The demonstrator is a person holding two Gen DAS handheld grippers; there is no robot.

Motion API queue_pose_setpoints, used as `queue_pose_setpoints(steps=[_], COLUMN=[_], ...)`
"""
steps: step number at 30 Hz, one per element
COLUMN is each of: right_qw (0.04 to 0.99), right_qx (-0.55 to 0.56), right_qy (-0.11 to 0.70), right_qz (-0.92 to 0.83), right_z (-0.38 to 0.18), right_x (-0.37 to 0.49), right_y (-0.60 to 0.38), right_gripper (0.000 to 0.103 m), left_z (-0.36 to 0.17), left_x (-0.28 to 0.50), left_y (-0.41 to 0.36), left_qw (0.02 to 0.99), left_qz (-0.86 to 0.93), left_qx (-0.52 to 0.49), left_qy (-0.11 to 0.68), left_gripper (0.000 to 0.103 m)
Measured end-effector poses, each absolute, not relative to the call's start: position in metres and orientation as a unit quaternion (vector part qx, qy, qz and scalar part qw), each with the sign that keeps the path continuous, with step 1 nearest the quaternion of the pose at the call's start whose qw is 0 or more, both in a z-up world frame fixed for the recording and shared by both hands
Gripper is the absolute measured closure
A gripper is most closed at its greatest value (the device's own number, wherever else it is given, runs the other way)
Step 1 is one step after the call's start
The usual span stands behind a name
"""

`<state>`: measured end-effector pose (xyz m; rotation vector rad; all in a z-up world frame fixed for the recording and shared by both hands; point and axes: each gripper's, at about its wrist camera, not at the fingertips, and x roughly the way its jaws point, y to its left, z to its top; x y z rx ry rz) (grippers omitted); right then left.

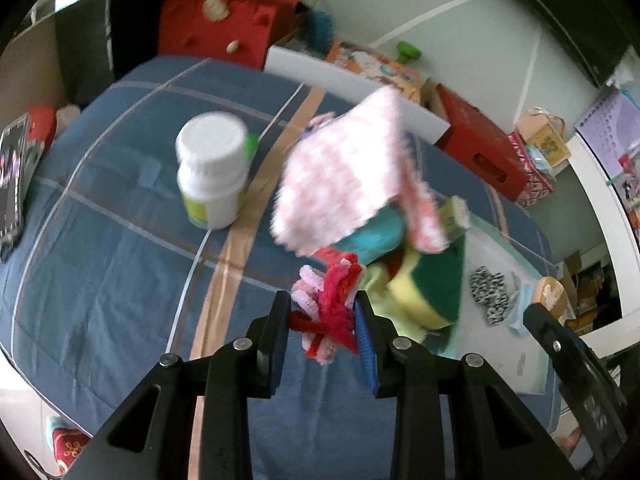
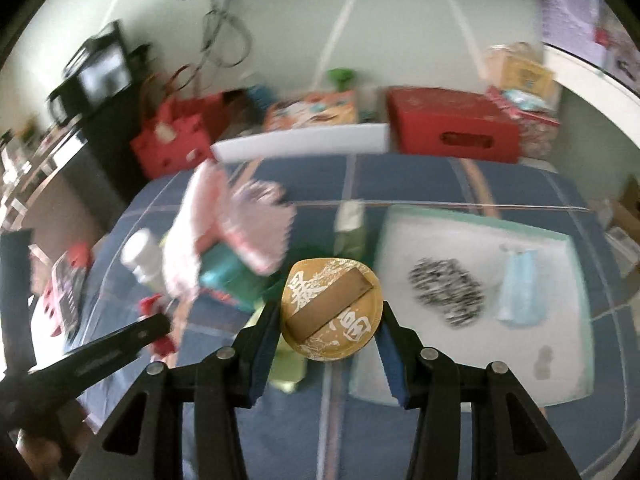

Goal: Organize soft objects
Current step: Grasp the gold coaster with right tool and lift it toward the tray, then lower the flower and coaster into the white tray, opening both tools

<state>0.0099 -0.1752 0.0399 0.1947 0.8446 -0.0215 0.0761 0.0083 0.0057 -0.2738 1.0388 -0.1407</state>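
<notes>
My left gripper [image 1: 323, 314] is shut on a bundle of red and pink pipe cleaners [image 1: 332, 304], held above the blue quilt [image 1: 120, 264]. My right gripper [image 2: 331, 322] is shut on a round gold disc with white characters [image 2: 331, 314]; it also shows at the right of the left wrist view [image 1: 552, 294]. A pink-and-white fluffy cloth [image 1: 344, 176] lies on a heap with a teal item [image 1: 376, 232] and a green-and-yellow sponge [image 1: 432, 288]. A pale mat [image 2: 480, 304] holds a black-and-white scrunchie [image 2: 448, 290] and a light blue face mask [image 2: 520, 288].
A white pill bottle [image 1: 212, 168] stands on the quilt left of the heap. Red boxes [image 1: 480, 148], a red bag [image 1: 224, 24] and a white board [image 1: 352, 84] line the far edge by the wall. A dark packet [image 1: 12, 184] lies at the far left.
</notes>
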Motion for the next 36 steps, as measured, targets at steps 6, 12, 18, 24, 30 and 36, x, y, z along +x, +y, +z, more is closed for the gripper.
queue_pose_setpoints(steps=[6, 12, 18, 24, 30, 36], right_qw=[0.903, 0.883, 0.856, 0.835, 0.824, 0.823], right_qx=[0.123, 0.135, 0.172, 0.206, 0.224, 0.225], right_qy=[0.402, 0.419, 0.432, 0.435, 0.44, 0.446], right_qz=[-0.088, -0.164, -0.226, -0.267, -0.279, -0.272], right_z=[0.037, 0.015, -0.003, -0.016, -0.026, -0.03], right_x=[0.013, 0.01, -0.003, -0.019, -0.025, -0.022], right_y=[-0.222, -0.269, -0.318, -0.355, -0.372, -0.372], right_gripper=[0.053, 0.053, 0.052, 0.052, 0.052, 0.05], left_z=[0.024, 0.02, 0.012, -0.015, -0.043, -0.057], left_x=[0.081, 0.087, 0.089, 0.082, 0.076, 0.077], left_y=[-0.031, -0.085, -0.145, -0.195, -0.22, -0.226], left_qw=[0.862, 0.85, 0.841, 0.827, 0.818, 0.809], left_qz=[-0.101, -0.148, -0.198, -0.241, -0.268, -0.272], left_qx=[-0.088, -0.038, 0.012, 0.049, 0.076, 0.092], left_qy=[0.49, 0.505, 0.503, 0.505, 0.503, 0.513], left_gripper=[0.071, 0.071, 0.071, 0.071, 0.071, 0.06])
